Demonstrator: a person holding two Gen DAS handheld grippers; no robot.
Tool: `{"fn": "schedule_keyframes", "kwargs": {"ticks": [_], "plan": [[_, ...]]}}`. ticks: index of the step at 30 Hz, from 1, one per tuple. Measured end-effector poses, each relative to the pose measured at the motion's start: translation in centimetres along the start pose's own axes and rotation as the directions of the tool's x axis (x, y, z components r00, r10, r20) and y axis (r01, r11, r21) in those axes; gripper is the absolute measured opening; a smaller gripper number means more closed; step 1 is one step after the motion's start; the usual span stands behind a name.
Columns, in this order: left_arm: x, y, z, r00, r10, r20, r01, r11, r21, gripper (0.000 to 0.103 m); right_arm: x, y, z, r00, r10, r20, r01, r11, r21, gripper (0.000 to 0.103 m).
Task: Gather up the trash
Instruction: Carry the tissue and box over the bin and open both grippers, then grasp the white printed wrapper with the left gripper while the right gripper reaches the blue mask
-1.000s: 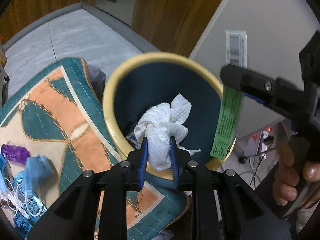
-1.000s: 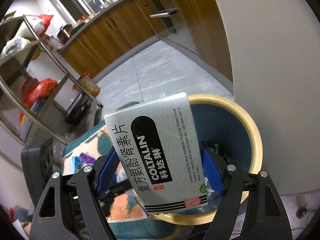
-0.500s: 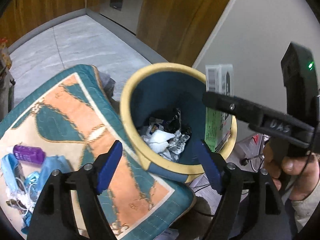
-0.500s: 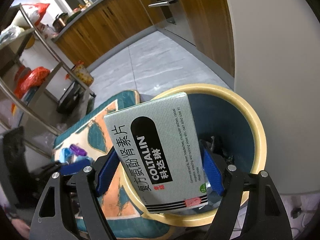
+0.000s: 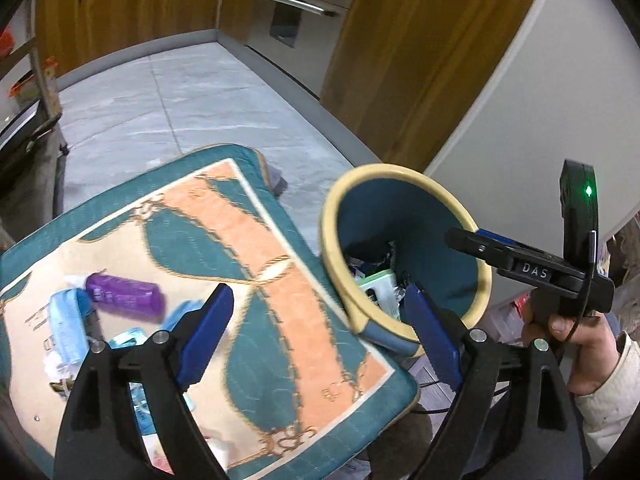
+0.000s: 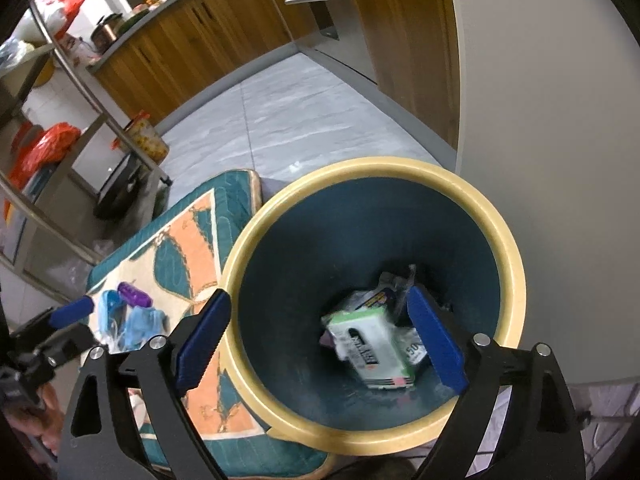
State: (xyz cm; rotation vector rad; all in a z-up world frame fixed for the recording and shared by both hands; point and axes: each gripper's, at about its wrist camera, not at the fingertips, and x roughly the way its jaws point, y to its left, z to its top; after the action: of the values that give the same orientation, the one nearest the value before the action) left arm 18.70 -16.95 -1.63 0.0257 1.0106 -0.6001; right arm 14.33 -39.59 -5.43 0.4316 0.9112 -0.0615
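Remaining for collection at the left of the scene is a cluster of litter on the patterned cushion [image 5: 280,280]: a purple wrapper [image 5: 126,294], a pale blue packet [image 5: 66,324] and further blue pieces [image 6: 138,326] lying just beside it. None of these is yet held.

The left gripper [image 5: 316,336] is seen with its jaws spread wide, having just been opening, and nothing is gripped between them; the cushion and the near rim of the bin are framed behind the gap. It is judged to be free for the next pick.

To the right, the bin [image 5: 486,284], teal inside with a cream rim, stands against the cushion's edge. The medicine box [image 6: 372,350] lies inside it on top of crumpled wrappers, tilted and slightly blurred, so it may not have settled. That item is judged as deposited.

The right gripper [image 6: 320,344] is positioned over the mouth of the bin, its jaws having just been opening; they stand wide, and the fingers [image 6: 434,340] are clear of the box. Nothing is held.

Roughly part of the task is judged complete, with several pieces left.

Obstructions are few: the raised bin rim must be cleared on each pass, and the two grippers work near one another. A metal rack [image 6: 80,92] and wooden cabinets [image 5: 404,60] stand well apart.
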Motion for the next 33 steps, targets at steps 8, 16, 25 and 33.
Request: {"fn": "schedule_keyframes", "kwargs": {"ticks": [8,16,25,33], "plan": [[-2.9,4.4,-0.9,0.998,0.043,0.036,-0.041,0.997,-0.066,0.087,-0.2,1.2,-0.2,1.000,0.028,0.003,-0.028,0.999,-0.047,0.090],[-6.1,9.3,-2.6,0.994,0.093,0.053,-0.084,0.983,-0.166,0.087,0.3,4.6,-0.7,0.997,0.080,-0.022,-0.082,0.988,-0.130,0.090],[-6.9,11.9,-6.6,0.993,0.109,-0.053,-0.117,0.975,-0.187,0.087,1.4,10.0,-2.2,0.987,0.134,-0.092,-0.154,0.951,-0.266,0.090],[-6.8,12.0,-10.0,0.972,0.192,-0.132,-0.204,0.975,-0.085,0.087,1.9,13.3,-3.2,0.976,0.172,-0.131,-0.205,0.927,-0.313,0.090]]}}
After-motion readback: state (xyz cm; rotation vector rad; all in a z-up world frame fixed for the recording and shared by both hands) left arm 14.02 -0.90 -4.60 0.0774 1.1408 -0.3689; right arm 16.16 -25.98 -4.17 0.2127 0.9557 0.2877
